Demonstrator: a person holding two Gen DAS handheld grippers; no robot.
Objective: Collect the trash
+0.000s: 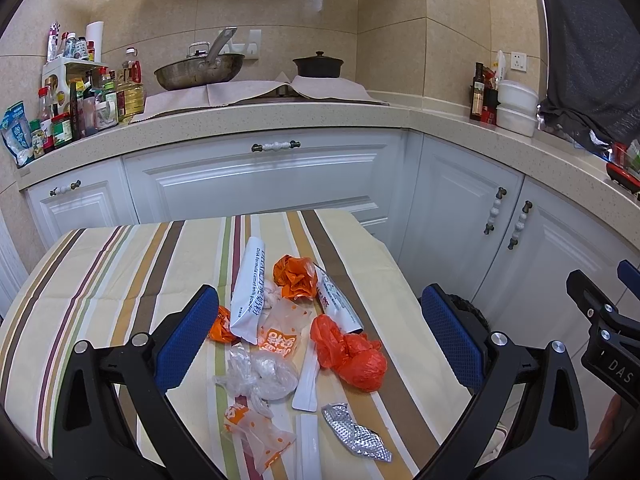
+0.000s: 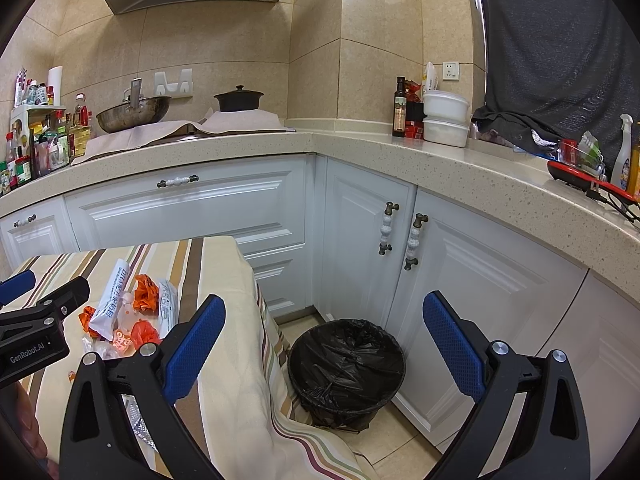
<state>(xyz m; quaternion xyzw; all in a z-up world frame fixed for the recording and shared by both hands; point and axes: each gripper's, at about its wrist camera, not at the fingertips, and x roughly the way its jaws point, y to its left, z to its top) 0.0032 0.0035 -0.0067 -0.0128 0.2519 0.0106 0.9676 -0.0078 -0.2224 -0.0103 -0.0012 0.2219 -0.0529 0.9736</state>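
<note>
Trash pile: a loose heap of wrappers lies on the striped cloth of the desk (image 1: 100, 280), in the lower middle of the left wrist view; nothing looks picked up yet.
Pieces in the pile: a white sachet (image 1: 249, 292), a crumpled orange bag (image 1: 294, 278), a red-orange bag (image 1: 352, 354), a clear bag (image 1: 260, 376), a printed orange-and-clear wrapper (image 1: 256, 436) and a foil blister strip (image 1: 354, 432).
Bin: a black-lined trash bin (image 2: 346, 372) stands on the floor in the lower middle of the right wrist view, close to the hanging edge of the cloth and in front of the white cabinet doors (image 2: 372, 240); probably set there so each piece has a short trip off the desk.
Left hand-held gripper (image 1: 320, 340): jaws spread wide, holding nothing; it hangs above the pile, and in its own view the heap fills the gap between its two blue pads (image 1: 188, 340).
Right hand-held gripper (image 2: 324, 354): also spread wide and empty; it points toward the bin, which shows between its pads, while the pile sits at the left middle of its frame.
Why so held: my reading is that the left one is lined up to take the first piece.
Nearest candidates: the clear bag and the red-orange bag lie most central between the left pads.
Contact: neither tool touches any trash.
</note>
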